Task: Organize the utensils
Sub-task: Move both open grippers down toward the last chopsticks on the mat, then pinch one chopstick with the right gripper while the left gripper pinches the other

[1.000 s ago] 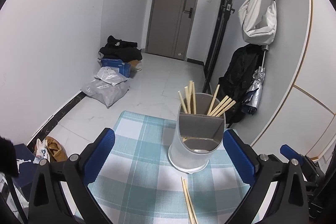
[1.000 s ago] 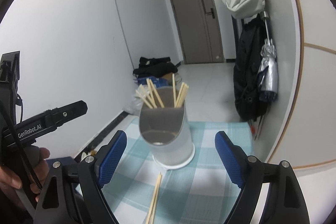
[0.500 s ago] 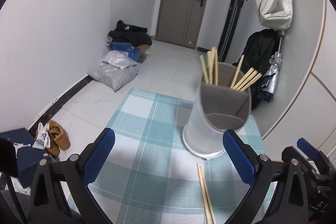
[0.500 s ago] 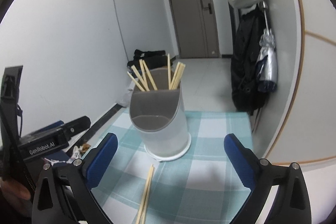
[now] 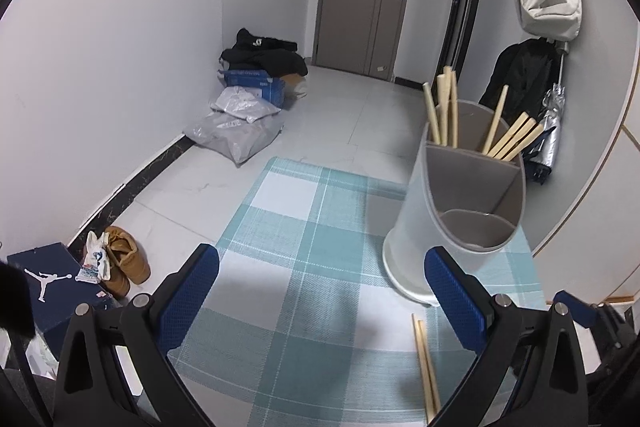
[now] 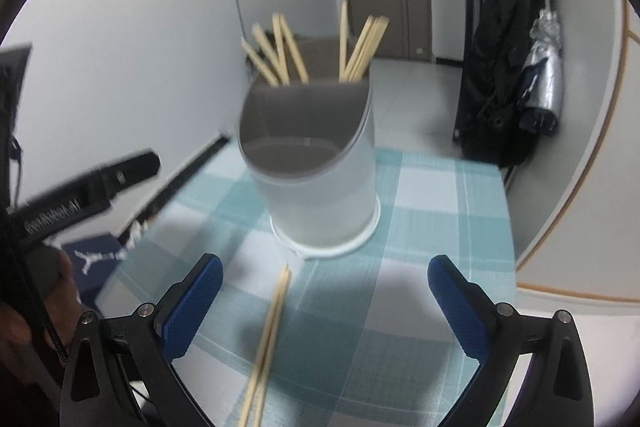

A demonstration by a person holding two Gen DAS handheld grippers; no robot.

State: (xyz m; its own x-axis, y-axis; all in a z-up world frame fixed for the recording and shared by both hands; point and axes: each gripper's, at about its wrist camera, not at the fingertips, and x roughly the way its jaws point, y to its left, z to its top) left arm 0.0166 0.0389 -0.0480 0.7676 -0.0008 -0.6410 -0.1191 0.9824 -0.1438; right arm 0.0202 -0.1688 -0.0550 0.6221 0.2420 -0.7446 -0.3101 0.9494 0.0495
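Note:
A white utensil holder [image 5: 456, 211] [image 6: 320, 183] with a grey divided inside stands on the teal checked cloth [image 5: 320, 267] [image 6: 424, 227]. Several wooden chopsticks lean in its back compartments; its front compartment looks empty. A loose pair of chopsticks [image 5: 426, 367] [image 6: 268, 339] lies flat on the cloth in front of the holder. My left gripper [image 5: 322, 277] hangs open over the cloth, left of the holder, nothing between its blue pads. My right gripper [image 6: 326, 289] is open wide above the cloth, the loose chopsticks lying below, nearer its left pad.
The table's far and right edges drop to a tiled floor. On the floor lie grey parcels [image 5: 236, 135], a blue box [image 5: 252, 81], brown shoes [image 5: 124, 263] and a shoebox [image 5: 44, 287]. A curved white wall [image 5: 592, 155] with hanging bags stands close on the right.
Both grippers have sunk toward the cloth and tilted down; the holder now looms larger and further right in the left view. The right jaws have widened.

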